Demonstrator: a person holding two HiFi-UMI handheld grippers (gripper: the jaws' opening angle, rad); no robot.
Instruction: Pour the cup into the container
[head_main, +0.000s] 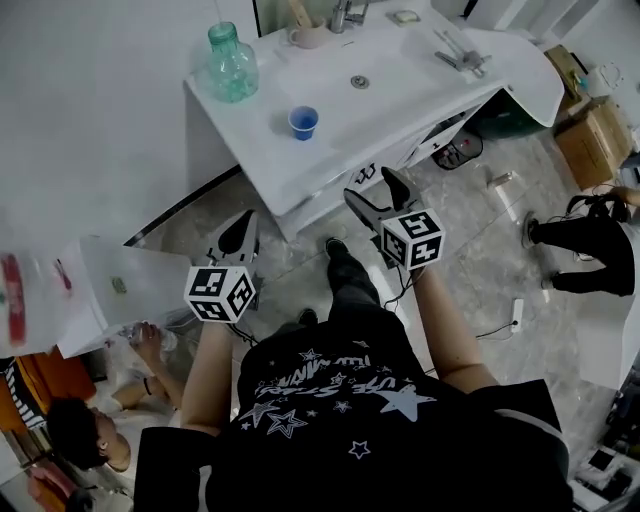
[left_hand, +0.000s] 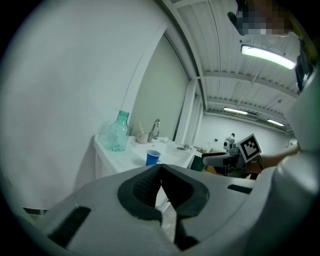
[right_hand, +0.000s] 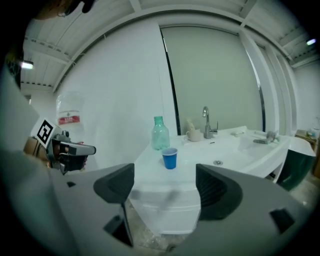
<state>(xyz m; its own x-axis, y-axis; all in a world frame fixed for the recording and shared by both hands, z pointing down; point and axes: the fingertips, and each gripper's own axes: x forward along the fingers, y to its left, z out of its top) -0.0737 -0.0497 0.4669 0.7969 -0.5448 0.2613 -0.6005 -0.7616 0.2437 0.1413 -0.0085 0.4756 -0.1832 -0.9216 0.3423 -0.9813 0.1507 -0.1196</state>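
A blue cup (head_main: 303, 122) stands upright on the white sink counter (head_main: 400, 90), near its front edge. A green glass bottle (head_main: 232, 65) stands at the counter's back left corner. Both grippers hang in the air short of the counter, above the floor. My left gripper (head_main: 243, 228) is shut with nothing between its pads; in its own view the cup (left_hand: 153, 157) and bottle (left_hand: 118, 132) lie beyond the gripper (left_hand: 161, 172). My right gripper (head_main: 378, 192) is open and empty, and in its view the cup (right_hand: 169, 158) and bottle (right_hand: 159, 134) lie straight ahead of the gripper (right_hand: 165, 187).
A faucet (head_main: 345, 14), a mug (head_main: 307, 35) and the basin drain (head_main: 360, 81) are farther back on the counter. Cardboard boxes (head_main: 590, 130) stand at the right. One person crouches at the lower left (head_main: 80, 430), and another person's legs (head_main: 580, 250) are at the right.
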